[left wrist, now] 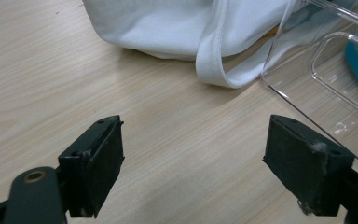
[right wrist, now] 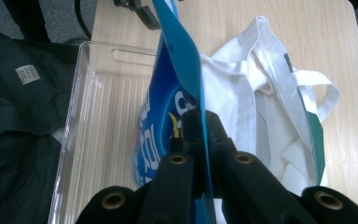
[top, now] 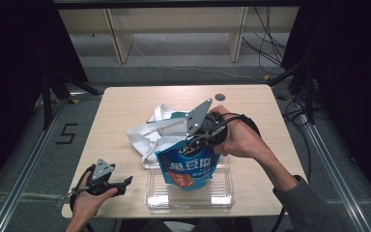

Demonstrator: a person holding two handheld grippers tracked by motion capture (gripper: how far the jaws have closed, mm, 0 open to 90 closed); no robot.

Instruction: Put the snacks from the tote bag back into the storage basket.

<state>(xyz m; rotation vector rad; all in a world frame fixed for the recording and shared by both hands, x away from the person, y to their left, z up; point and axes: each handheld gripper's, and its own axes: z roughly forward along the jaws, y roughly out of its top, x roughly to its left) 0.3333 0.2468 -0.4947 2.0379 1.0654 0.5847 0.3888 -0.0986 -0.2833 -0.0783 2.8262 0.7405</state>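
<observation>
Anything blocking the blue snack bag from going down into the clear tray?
Nothing visible. The right gripper holds the blue snack bag by its top edge above the clear tray, whose floor below looks bare. The white tote bag lies beside the tray, behind it.

Snack bag (top: 189, 169) over tray (top: 222, 195) (upright), tote (top: 149, 133) behind

We see a pale wood-grain table (top: 125, 104) on a grey floor (top: 183, 53), with light wooden shelving (top: 174, 21) at twelve o'clock, black cables (top: 265, 43) trailing at one o'clock, metal rails (top: 24, 164) at nine and three, and dark surroundings at both sides.
</observation>
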